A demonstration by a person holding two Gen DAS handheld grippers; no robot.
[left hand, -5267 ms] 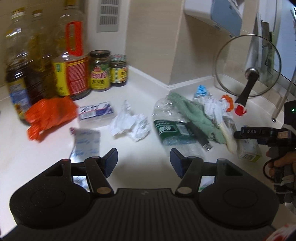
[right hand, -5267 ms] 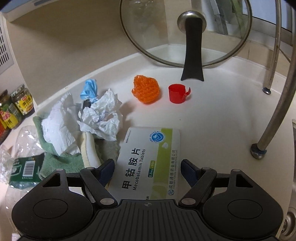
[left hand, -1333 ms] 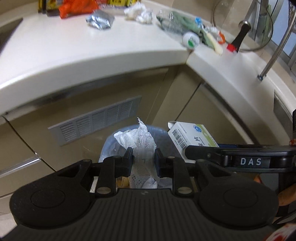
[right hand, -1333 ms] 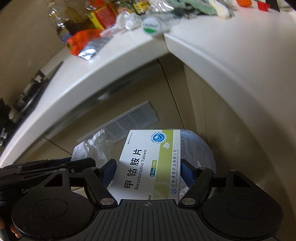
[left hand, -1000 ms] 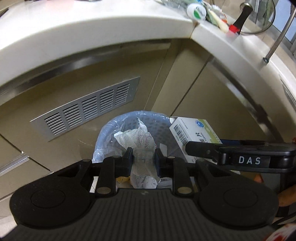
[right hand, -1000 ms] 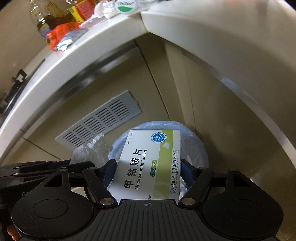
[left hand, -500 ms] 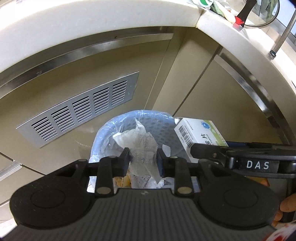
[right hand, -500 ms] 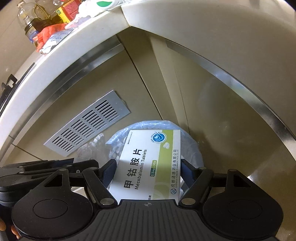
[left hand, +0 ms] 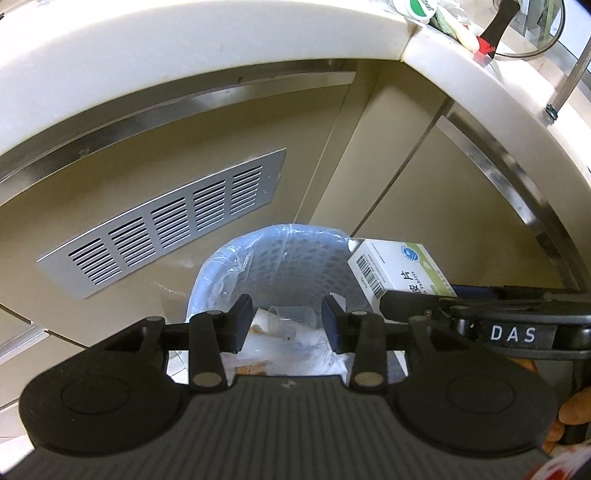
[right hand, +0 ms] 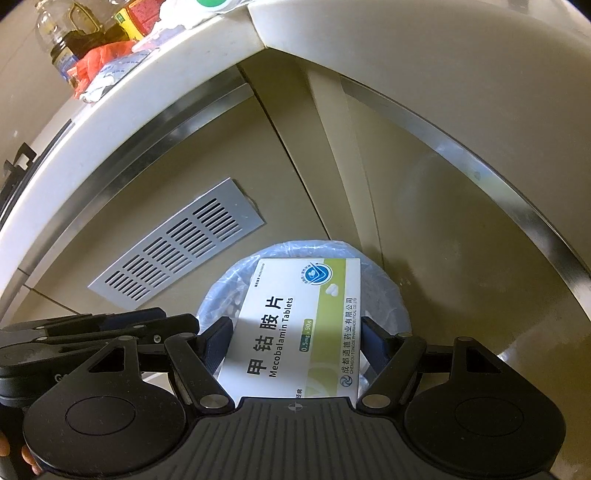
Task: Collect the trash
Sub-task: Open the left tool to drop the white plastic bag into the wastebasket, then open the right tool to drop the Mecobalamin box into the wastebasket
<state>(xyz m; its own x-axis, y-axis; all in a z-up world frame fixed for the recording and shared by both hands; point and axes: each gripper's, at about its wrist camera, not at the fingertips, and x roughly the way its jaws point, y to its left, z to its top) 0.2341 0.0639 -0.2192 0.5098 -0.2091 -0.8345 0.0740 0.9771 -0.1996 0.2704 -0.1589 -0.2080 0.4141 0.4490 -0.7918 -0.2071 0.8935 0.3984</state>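
Note:
A blue perforated bin lined with clear plastic (left hand: 295, 254) stands on the floor below the counter. My left gripper (left hand: 287, 322) hangs over its mouth, its jaws opening, with nothing between them; a clear cup and paper scraps (left hand: 291, 325) lie inside. Beside it, my right gripper (right hand: 297, 343) is shut on a white and green tablet box (right hand: 299, 321), held above the bin (right hand: 384, 291). The same box (left hand: 395, 273) shows at the right of the left wrist view.
Beige cabinet doors with a slotted metal vent (left hand: 162, 225) stand behind the bin. The pale countertop (right hand: 155, 74) curves overhead, with oil bottles (right hand: 77, 33), an orange wrapper (right hand: 99, 55) and other litter along its edge. A pan lid handle (left hand: 495, 26) stands at top right.
The crumpled white paper that was between my left jaws is gone from them, and the jaws have spread apart. The right gripper still holds the box over the bin.

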